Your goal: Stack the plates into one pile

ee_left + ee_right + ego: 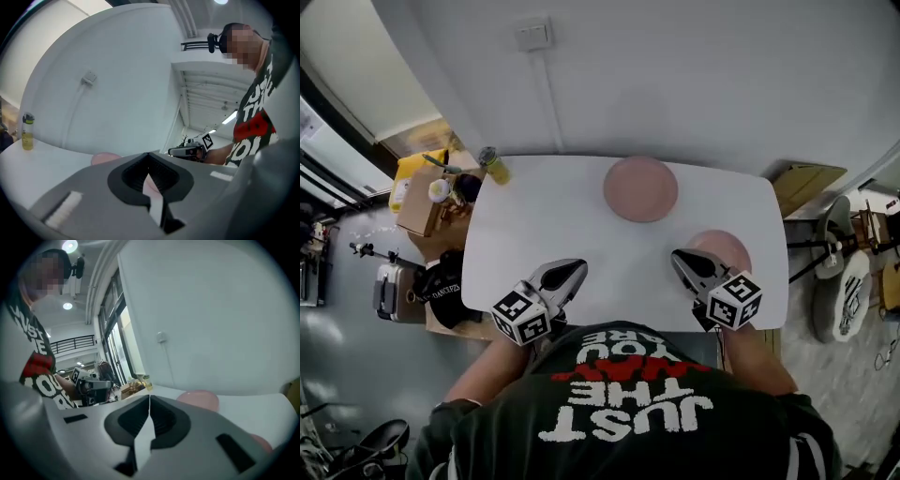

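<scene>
Two pink plates lie apart on a white worktop while a person in a dark printed T-shirt holds a gripper in each hand above its near edge. The near plate, close to the worktop's front right corner, is partly covered in the head view by the right gripper, so only its far arc shows. The right gripper view catches just a sliver of it at the lower right. The far plate is in full view toward the back edge, right of centre and well apart from the near one. In the left gripper view most of it is masked by that gripper's grey body, leaving only a pink rim. Both plates are round, plain and pale pink, lie flat and carry nothing. The left gripper is over the front left of the worktop, its jaws closed tip to tip with nothing between them. A pinkish patch seen through the slot behind the tips is too blurred to identify. The right gripper's jaws are likewise pressed together and empty. A bottle of yellow liquid stands at the worktop's back left corner. Just beyond that corner sits a cardboard box, its contents hard to make out.
</scene>
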Demonstrator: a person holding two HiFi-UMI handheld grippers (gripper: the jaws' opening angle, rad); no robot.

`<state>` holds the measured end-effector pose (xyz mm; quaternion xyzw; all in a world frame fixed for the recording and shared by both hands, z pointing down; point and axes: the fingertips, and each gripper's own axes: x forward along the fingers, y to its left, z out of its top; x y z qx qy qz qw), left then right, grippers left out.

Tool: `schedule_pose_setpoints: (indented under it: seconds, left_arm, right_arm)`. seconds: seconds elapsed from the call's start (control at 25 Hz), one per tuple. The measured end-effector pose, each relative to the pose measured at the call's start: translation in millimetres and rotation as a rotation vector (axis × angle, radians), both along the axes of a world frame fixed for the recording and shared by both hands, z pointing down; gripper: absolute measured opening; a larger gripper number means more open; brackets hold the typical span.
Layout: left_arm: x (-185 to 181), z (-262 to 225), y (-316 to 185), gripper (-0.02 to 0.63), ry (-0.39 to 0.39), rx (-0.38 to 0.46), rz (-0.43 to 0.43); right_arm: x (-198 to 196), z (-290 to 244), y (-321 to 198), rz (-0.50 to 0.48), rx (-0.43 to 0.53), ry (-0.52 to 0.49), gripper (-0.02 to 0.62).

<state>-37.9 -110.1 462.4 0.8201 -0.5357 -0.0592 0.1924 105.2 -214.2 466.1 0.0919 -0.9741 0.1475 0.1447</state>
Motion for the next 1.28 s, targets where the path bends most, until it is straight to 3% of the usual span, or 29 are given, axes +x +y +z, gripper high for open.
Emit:
schedule_pose_setpoints:
  seconds: [0.28,0.48,0.64,0.8,0.92,1.0,1.12,1.28]
  left_arm:
    - [24.8,3.5,0.9,0.008,-0.023,-0.015,-0.044]
    - [27.1,7.0,-2.6,0.009,-0.031,-0.010,0.017]
    - [40.2,11.5,-20.4,0.008,-0.053,-0.011,0.128]
    - [76.6,22.0,-46.0,0.008,-0.078,-0.016,0.271]
    - [110.2,29.6,-64.2,0.008,-0.089,-0.029,0.377]
    - [134.5,36.6,-73.4,0.009,-0.107,-0.041,0.448]
    - [167.8,48.9,-82.6,0.009,-0.134,-0.058,0.540]
    - [200.9,69.3,-90.7,0.009,-0.166,-0.085,0.627]
  right_arm:
    - [0.7,21.7,25.6,-0.039,-0.031,-0.010,0.012]
    - [14.5,21.8,21.0,0.056,-0.067,-0.019,0.012]
    - [63.1,47.2,-14.7,0.271,-0.144,0.031,0.014]
    - [158.1,100.0,-50.4,0.557,-0.274,0.118,0.020]
    - [227.0,148.9,-55.1,0.730,-0.405,0.214,0.120]
    - [262.9,178.3,-52.3,0.828,-0.507,0.250,0.133]
    - [294.8,213.2,-46.0,0.917,-0.608,0.286,0.149]
    - [300.4,243.1,-48.6,0.947,-0.683,0.309,0.153]
